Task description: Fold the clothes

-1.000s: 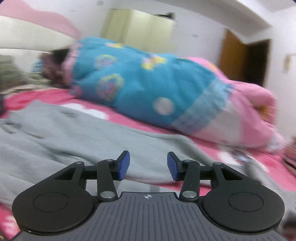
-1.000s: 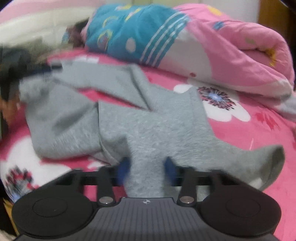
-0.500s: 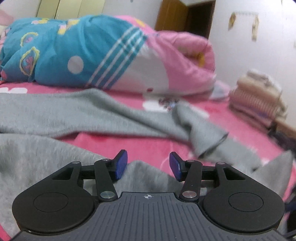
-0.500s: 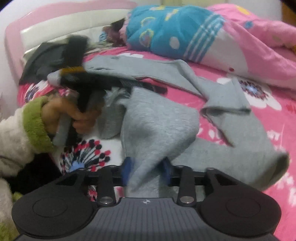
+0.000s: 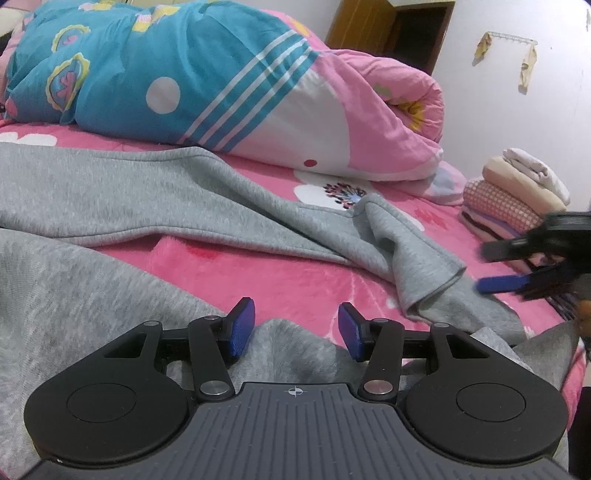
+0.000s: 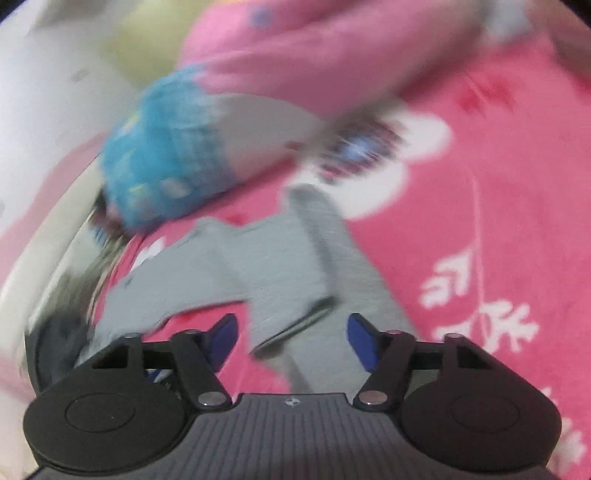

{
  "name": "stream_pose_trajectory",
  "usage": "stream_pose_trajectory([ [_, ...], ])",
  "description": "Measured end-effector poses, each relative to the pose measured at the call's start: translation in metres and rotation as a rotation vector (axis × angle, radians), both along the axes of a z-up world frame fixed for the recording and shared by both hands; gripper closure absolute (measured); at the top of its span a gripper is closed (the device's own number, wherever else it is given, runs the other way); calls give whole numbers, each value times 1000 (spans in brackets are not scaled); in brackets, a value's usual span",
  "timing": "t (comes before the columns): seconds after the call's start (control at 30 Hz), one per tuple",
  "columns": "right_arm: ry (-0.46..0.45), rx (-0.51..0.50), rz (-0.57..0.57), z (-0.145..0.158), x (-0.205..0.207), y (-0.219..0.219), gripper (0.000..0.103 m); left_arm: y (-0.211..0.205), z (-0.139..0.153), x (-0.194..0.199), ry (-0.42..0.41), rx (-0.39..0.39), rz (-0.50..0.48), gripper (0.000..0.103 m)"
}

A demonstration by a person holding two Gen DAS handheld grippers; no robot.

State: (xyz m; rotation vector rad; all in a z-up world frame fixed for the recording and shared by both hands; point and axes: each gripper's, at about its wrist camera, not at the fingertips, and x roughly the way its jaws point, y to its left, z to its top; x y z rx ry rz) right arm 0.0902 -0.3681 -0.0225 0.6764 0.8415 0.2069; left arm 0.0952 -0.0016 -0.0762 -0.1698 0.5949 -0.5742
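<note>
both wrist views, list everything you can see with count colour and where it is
grey garment: one, grey, spread and rumpled across the bed, a sleeve end folded over near the right side
bedsheet: one, pink with white flowers, under the garment
quilt: one, blue, white and pink, rolled up along the far side of the bed
folded stack: one pile, cream, white, checked pink and striped, at the far right beyond the quilt
door: one, brown, open, in the back wall
left gripper: one, black with blue pads, open just above the garment
right gripper: one, black with blue pads, open above the sleeve end, view blurred
</note>
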Motion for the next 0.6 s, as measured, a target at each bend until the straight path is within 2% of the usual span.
stream_pose_trajectory([
  [0.03,13,21,-15,-6,5,-4,45,0,0,0,3,-2,1,53],
  [0.1,36,60,-43,-17,15,-11,47,0,0,0,9,-4,3,53],
  [0.2,24,15,-32,-18,24,-5,61,0,0,1,10,-7,2,53],
  [0.27,-4,-30,-16,-9,30,-4,91,4,2,5,4,-19,19,53],
  [0.4,-63,-121,13,8,40,-1,94,16,10,19,-16,-53,72,53],
  [0.6,-208,-344,-42,60,58,-21,95,33,22,39,-46,-103,152,53],
])
